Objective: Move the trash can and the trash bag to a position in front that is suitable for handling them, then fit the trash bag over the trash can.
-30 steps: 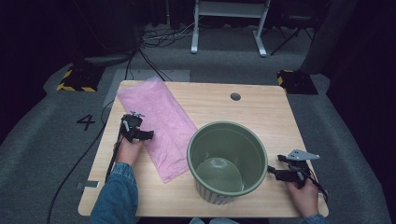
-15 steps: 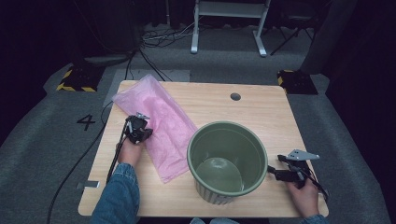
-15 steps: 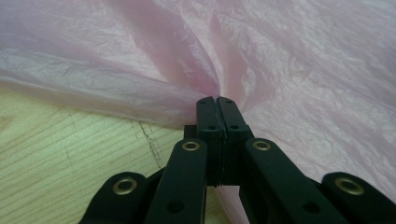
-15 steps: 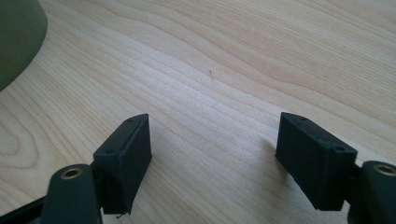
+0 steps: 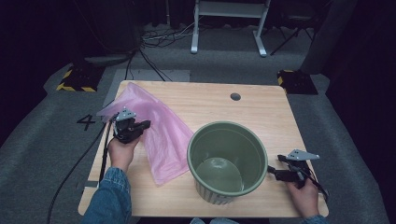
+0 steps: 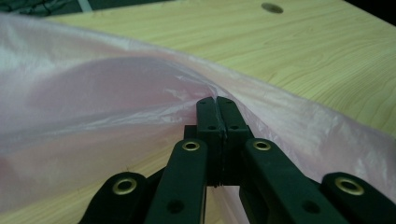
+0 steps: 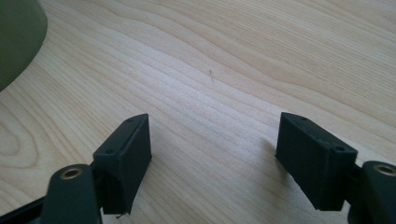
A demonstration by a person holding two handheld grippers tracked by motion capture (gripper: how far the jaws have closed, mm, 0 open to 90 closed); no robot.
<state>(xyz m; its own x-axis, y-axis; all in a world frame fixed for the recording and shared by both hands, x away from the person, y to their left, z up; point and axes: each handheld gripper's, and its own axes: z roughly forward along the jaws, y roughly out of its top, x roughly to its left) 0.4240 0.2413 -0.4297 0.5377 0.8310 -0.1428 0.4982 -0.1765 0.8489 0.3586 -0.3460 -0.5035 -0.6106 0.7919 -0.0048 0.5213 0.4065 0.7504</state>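
Note:
A thin pink plastic bag (image 5: 163, 135) lies across the left half of the wooden table (image 5: 261, 112). My left gripper (image 5: 145, 124) is shut on a fold of it and holds that part up off the wood. In the left gripper view the two jaws meet on the pink film (image 6: 93, 102) at the left gripper's (image 6: 217, 100) tips. A large ribbed green pot (image 5: 212, 193) stands empty at the front centre. To its right, my right gripper (image 5: 275, 165) points at the pot's side and rests low over the wood. In the right gripper view, the right gripper (image 7: 215, 154) is open with nothing between the jaws.
The pot's green wall (image 7: 18, 37) shows at the top left of the right gripper view. A round cable hole (image 5: 235, 96) sits near the table's far edge. Bare wood lies behind and to the right of the pot. Beyond the table are grey floor, cables and a white stand.
The left gripper's jaws have shut on the pink bag and lifted it, so the bag's left part now rises off the table. The right hand has kept still.

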